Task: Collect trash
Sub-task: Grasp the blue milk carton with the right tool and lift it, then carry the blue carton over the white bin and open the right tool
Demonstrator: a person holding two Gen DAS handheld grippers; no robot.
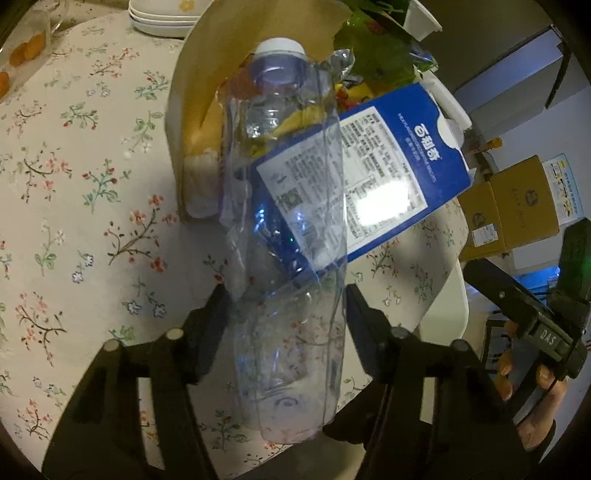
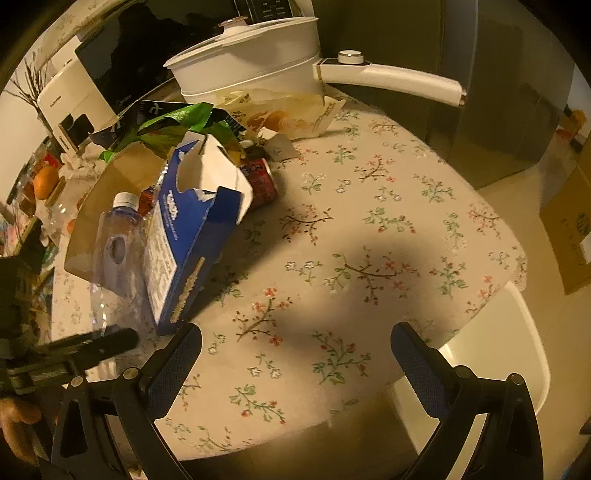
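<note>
While the left hand-held gripper (image 1: 284, 325) has its two fingers set on either side of a crushed clear plastic bottle (image 1: 288, 236), pressing its lower body, the bottle's white cap end points at the mouth of a brown paper bag (image 1: 229, 66) standing on the flower-patterned counter (image 1: 74, 192). Inside the bag sit bright scraps (yellow, orange and pale pieces; what they are I cannot tell). A torn-open blue carton (image 2: 188, 240) leans against the bag and the bottle, its printed side lying right behind the bottle and crowding the bag's opening. Green crumpled wrapping (image 2: 173, 122) spills over the bag's far edge, and a red can (image 2: 262, 181) lies on its side just beside the carton. Behind them stands a white lidded pot (image 2: 247, 59) with a long handle, resting on paper wrappers. The right hand-held gripper (image 2: 295, 362) hangs over bare cloth near the counter's edge, fingers wide apart with nothing between them. Stacked white bowls (image 1: 162, 18) sit at the counter's far side.
</note>
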